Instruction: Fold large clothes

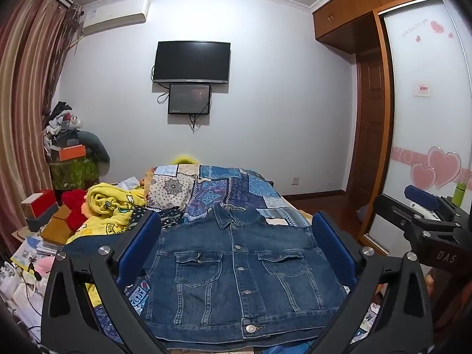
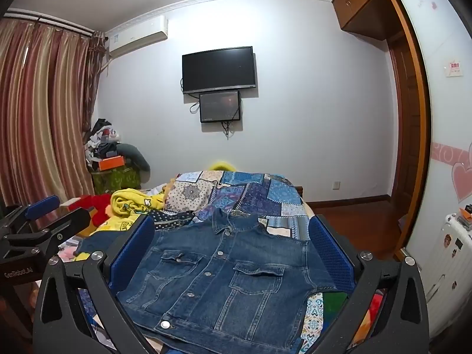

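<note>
A dark blue denim jacket lies flat on the patchwork bedspread, front up and buttoned, collar toward the far wall. Its sleeves do not show. My left gripper hovers over the near hem, open wide, and its blue pads frame the jacket's sides without touching it. My right gripper is held the same way, open, above the jacket. Each gripper also appears at the edge of the other's view: the right gripper and the left gripper, side by side.
A yellow printed blanket and a red plush lie left of the jacket. Boxes and papers crowd the left bedside. A wooden floor, a sliding wardrobe door and a white suitcase are on the right.
</note>
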Demonstrator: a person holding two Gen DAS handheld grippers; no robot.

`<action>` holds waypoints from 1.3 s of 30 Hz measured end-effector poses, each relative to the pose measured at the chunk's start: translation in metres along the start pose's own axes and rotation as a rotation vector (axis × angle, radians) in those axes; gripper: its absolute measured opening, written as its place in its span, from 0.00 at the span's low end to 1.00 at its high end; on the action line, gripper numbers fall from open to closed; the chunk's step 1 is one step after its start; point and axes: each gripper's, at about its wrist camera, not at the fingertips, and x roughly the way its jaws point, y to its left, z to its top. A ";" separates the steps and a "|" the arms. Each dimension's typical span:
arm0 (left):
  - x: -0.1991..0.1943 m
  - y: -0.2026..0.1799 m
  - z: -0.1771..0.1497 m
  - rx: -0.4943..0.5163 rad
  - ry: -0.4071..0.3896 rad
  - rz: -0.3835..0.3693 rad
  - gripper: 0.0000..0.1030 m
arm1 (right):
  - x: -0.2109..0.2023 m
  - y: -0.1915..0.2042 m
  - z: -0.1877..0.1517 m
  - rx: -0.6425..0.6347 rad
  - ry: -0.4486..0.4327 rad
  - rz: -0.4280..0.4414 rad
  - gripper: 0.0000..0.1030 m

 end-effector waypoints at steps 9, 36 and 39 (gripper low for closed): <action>0.001 0.003 0.000 -0.005 0.002 0.002 1.00 | 0.007 0.003 -0.004 0.003 0.007 -0.004 1.00; 0.000 0.005 0.001 -0.015 0.004 -0.014 1.00 | 0.005 0.003 -0.002 0.002 0.002 -0.007 1.00; 0.001 0.004 0.001 -0.010 0.001 -0.012 1.00 | 0.005 0.003 -0.002 0.001 0.001 -0.008 1.00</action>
